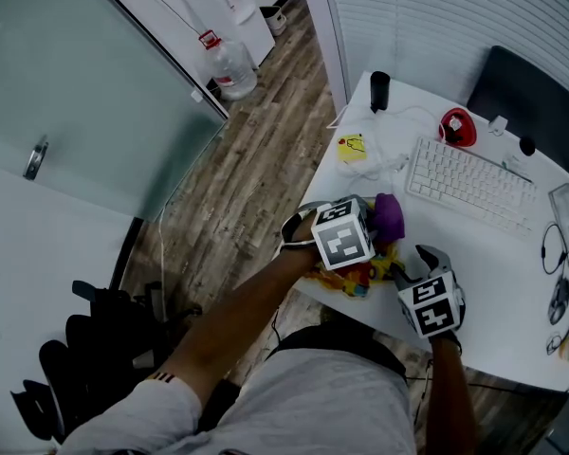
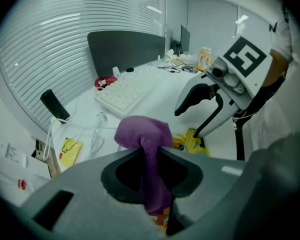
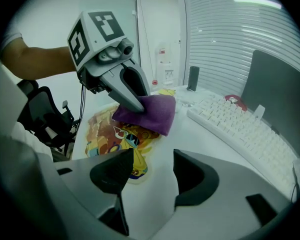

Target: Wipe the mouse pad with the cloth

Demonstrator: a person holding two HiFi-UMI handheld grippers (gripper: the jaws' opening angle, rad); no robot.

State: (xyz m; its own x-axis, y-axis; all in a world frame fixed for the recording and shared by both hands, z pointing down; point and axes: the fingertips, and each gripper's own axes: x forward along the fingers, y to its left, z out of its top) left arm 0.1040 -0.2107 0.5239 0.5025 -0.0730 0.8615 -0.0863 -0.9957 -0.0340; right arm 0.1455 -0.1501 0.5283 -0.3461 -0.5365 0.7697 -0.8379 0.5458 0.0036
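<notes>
- Purple cloth (image 2: 142,131) was right in the grip: the left tongs (image 2: 151,176) were clamped on it, a narrow fold pinched between the jaws and a rounded bunch bulging out past them.
- Seen from the right gripper view, the cloth hung off those tips and reached down onto the far end of the mouse pad (image 3: 107,129), a brightly printed pad in yellow, orange and blue.
- That pad lay flat at the near left corner of the white desk (image 1: 493,254), right by the edge, in front of the person.
- Over on the other side, the right tongs (image 3: 150,159) stood wide apart and empty, with only bare desk and the pad's near yellow edge below them.
- In the head view both pairs were close together and angled down, the right one just beside the pad.
- Beyond the pad a white keyboard (image 1: 469,183) lay slantwise on the desk, apart from the cloth.
- A red object (image 1: 457,126) sat just past the keyboard's far end, and a small yellow packet (image 1: 353,147) lay near the desk's left edge.
- Whether the cloth pressed on the pad or only brushed it, I could not tell.
</notes>
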